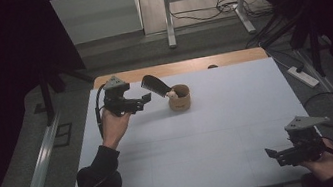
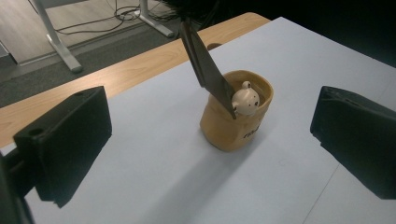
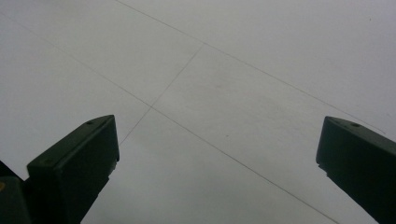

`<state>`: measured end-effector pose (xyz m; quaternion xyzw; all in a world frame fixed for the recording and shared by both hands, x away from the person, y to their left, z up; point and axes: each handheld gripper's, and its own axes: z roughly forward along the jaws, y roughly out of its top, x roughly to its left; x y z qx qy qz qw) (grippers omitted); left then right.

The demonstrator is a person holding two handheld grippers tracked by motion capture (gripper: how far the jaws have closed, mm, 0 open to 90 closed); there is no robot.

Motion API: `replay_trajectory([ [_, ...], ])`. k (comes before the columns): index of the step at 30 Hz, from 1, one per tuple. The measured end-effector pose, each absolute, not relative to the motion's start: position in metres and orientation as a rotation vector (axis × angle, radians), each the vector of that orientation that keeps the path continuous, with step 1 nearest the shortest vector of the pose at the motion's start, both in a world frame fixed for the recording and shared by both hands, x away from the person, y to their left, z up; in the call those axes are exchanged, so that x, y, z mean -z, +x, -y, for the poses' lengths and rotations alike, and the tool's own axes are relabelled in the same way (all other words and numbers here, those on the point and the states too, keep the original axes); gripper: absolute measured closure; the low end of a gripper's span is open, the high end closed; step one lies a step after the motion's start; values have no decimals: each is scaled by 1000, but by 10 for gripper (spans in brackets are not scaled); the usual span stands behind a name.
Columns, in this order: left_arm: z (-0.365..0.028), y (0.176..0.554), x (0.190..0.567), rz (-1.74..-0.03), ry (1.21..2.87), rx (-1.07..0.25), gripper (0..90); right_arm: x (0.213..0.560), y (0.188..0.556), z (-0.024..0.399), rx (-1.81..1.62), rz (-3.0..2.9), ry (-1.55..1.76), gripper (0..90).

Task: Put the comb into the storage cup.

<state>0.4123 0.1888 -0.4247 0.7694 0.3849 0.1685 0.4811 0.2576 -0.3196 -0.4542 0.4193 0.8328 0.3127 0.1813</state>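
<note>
- We see the left hand-held gripper point(image 1: 146, 99) in the upper left of the high view, jaws spread wide and holding nothing, aimed at the tan cup point(image 1: 179, 97) just to its right.
- The cup stands upright on the desk point(image 1: 221, 130), a little above the centre of the high view; in the left gripper view it sits in the middle of the frame, framed between the two jaws but well ahead of them.
- A dark flat tool point(image 2: 205, 70) leans out of the cup toward the upper left of that frame, and a small cream figure point(image 2: 245, 99) peeks over the rim beside it, touching the blade's lower end.
- Our reading: the work is at its start — a reach toward the cup or its tool, with nothing gripped or lifted yet; closing in, grasping and moving all remain.
- The right hand-held gripper point(image 1: 277, 153) waits in the lower right of the high view, jaws wide apart and empty, over bare desk.
- Hard to make out: what the dark tool is exactly, its upper end lost against the dark background in the left gripper view; the cup's lettering is cut off; the cup's inside is hidden.
</note>
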Motion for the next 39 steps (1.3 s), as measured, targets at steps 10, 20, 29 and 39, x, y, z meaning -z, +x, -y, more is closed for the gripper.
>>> replay_trajectory([
  [10,-191,404,432,-942,1878,-407,0,454,257,319,-882,-2352,1175,0],
  [20,-195,397,438,-945,1887,-387,0,454,257,320,-892,-2351,1175,0],
  [29,-199,390,442,-955,1887,-372,0,454,257,319,-889,-2354,1171,0],
  [39,-202,378,445,-970,1887,-357,0,454,256,319,-894,-2354,1165,0],
])
